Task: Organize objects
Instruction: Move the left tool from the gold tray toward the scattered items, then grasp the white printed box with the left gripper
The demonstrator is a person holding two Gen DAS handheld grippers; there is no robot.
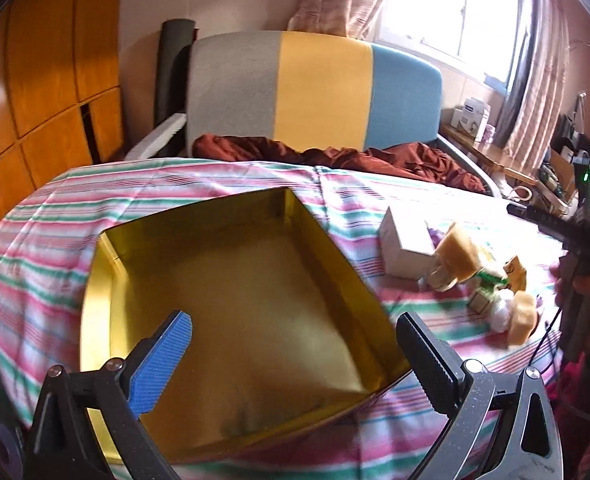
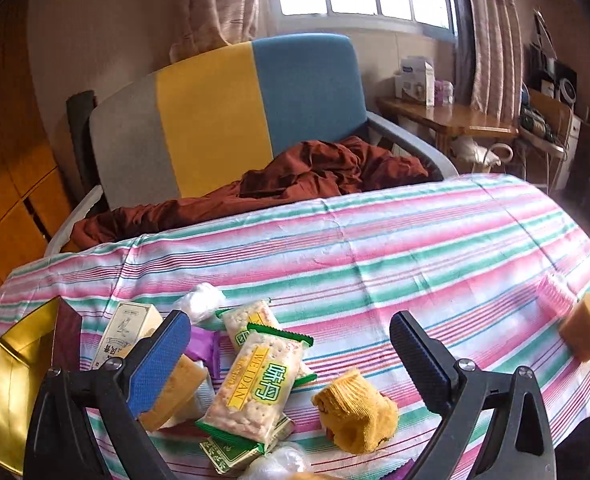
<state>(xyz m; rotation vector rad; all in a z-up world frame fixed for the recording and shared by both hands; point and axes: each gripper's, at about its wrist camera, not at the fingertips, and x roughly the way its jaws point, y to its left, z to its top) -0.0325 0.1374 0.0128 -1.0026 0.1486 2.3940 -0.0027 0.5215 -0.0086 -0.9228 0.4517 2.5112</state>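
An empty gold tin box (image 1: pixel 235 300) lies on the striped cloth, and my left gripper (image 1: pixel 295 356) hangs open above its near part. To the right of the box sits a pile: a white carton (image 1: pixel 405 240), yellow sponges (image 1: pixel 457 252) and packets. In the right wrist view my right gripper (image 2: pixel 291 356) stands open over that pile, above a green-edged cracker packet (image 2: pixel 255 388). A rolled yellow sock (image 2: pixel 355 412) lies between the fingers, nearer the right one. A cream carton (image 2: pixel 129 330) and a yellow sponge (image 2: pixel 175 392) lie by the left finger. The gold box's corner (image 2: pixel 19 364) shows at far left.
A sponge (image 2: pixel 583 332) and a pink ridged cup (image 2: pixel 555 292) lie at the cloth's right edge. Behind the table stands a grey, yellow and blue chair (image 2: pixel 215 120) with a brown cloth (image 2: pixel 315 172) on it. A wooden side table (image 2: pixel 447 120) stands by the window. The right hand's gripper (image 1: pixel 575 240) shows at far right.
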